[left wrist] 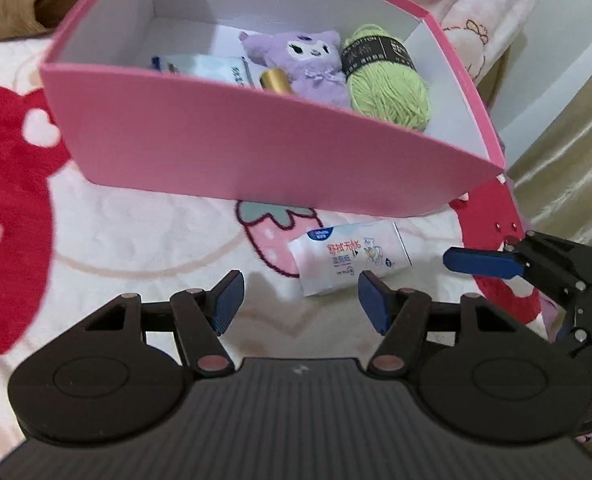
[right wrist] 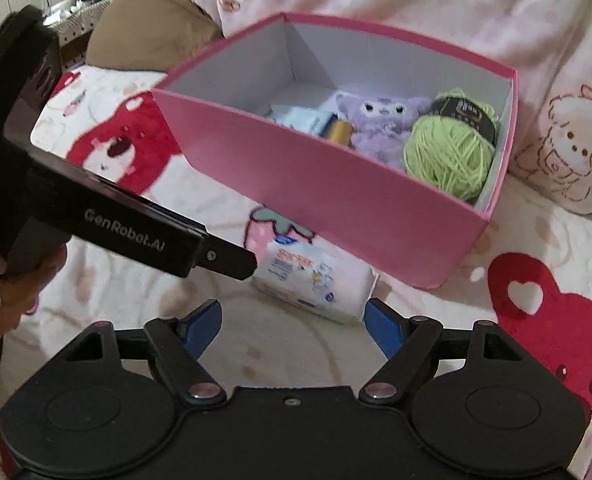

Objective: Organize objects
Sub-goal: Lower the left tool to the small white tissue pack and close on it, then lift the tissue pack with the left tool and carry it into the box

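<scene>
A pink box (left wrist: 223,136) (right wrist: 336,196) stands on a blanket and holds a purple plush toy (left wrist: 304,64) (right wrist: 380,124), a green yarn ball (left wrist: 388,84) (right wrist: 448,152), a white wipes pack (left wrist: 211,68) (right wrist: 304,118) and a gold cylinder (left wrist: 275,80) (right wrist: 342,132). Another white wipes pack (left wrist: 348,256) (right wrist: 316,284) lies on the blanket in front of the box. My left gripper (left wrist: 300,300) is open and empty just short of this pack. My right gripper (right wrist: 293,326) is open and empty, close to the pack; it also shows in the left wrist view (left wrist: 484,264).
The blanket (left wrist: 135,240) (right wrist: 436,320) is white with red bear and strawberry prints. Pink printed pillows (right wrist: 556,148) lie behind and right of the box. A brown cushion (right wrist: 147,28) lies at the back left. The left gripper's body (right wrist: 95,216) reaches in from the left.
</scene>
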A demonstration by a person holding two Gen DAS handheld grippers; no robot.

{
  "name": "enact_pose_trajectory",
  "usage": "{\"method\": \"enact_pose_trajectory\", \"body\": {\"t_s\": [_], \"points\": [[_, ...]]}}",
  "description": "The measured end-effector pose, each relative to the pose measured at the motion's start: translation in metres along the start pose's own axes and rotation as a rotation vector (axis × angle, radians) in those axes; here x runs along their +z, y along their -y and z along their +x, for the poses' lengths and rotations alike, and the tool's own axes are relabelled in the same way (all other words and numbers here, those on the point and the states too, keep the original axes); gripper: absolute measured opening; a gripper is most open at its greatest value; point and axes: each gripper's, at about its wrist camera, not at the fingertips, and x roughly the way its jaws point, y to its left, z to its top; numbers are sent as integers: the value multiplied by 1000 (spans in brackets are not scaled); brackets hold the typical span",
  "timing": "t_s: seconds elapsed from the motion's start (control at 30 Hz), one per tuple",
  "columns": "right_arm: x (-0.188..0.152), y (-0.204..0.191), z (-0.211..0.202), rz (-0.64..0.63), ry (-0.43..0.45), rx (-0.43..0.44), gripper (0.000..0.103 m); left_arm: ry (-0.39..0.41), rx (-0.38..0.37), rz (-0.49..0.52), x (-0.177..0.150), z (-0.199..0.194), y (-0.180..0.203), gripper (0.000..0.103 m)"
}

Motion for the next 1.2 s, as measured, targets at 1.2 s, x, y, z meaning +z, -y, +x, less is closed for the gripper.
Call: {"method": "enact_pose_trajectory", "body": {"t_s": [1.2], "points": [[9,5,43,106,-90,14,84,33,-140,-18,-11,22,3,35]]}}
